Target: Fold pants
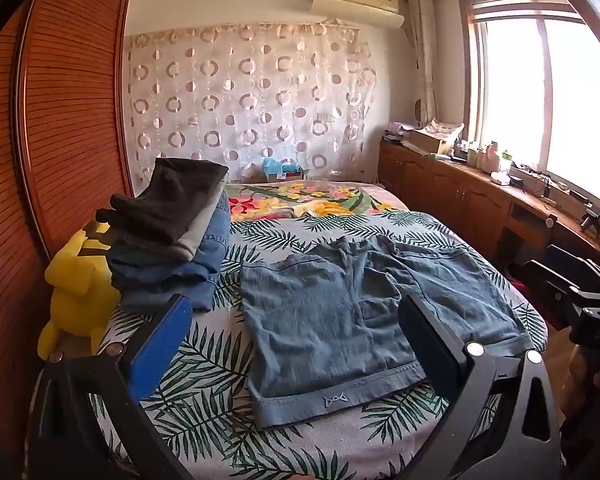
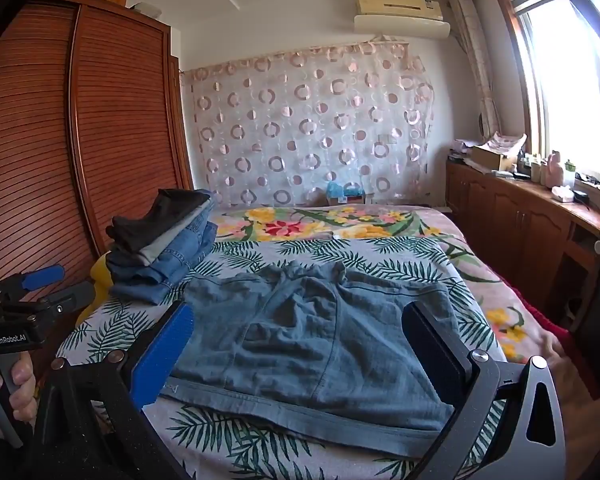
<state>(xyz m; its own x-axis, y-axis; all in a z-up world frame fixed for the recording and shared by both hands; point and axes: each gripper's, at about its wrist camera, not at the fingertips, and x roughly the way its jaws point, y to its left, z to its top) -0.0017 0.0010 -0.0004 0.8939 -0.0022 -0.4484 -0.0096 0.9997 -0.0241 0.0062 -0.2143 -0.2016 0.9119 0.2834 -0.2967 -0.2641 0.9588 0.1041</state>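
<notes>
A pair of light blue denim shorts (image 1: 340, 312) lies spread flat on the bed's leaf-print sheet (image 1: 204, 412), waistband towards the headboard and leg hems towards me. It also shows in the right wrist view (image 2: 308, 340). My left gripper (image 1: 296, 320) is open and empty, held above the near hem of the left leg. My right gripper (image 2: 300, 328) is open and empty, held above the near hem of the right leg. The right gripper also shows at the right edge of the left wrist view (image 1: 580, 292), and the left gripper at the left edge of the right wrist view (image 2: 40, 292).
A stack of folded clothes (image 1: 172, 236) sits on the bed's left side, with a yellow plush toy (image 1: 76, 288) beside it. A wooden louvred wardrobe (image 1: 60, 120) stands on the left. A low wooden cabinet (image 1: 480, 196) with clutter runs under the window on the right.
</notes>
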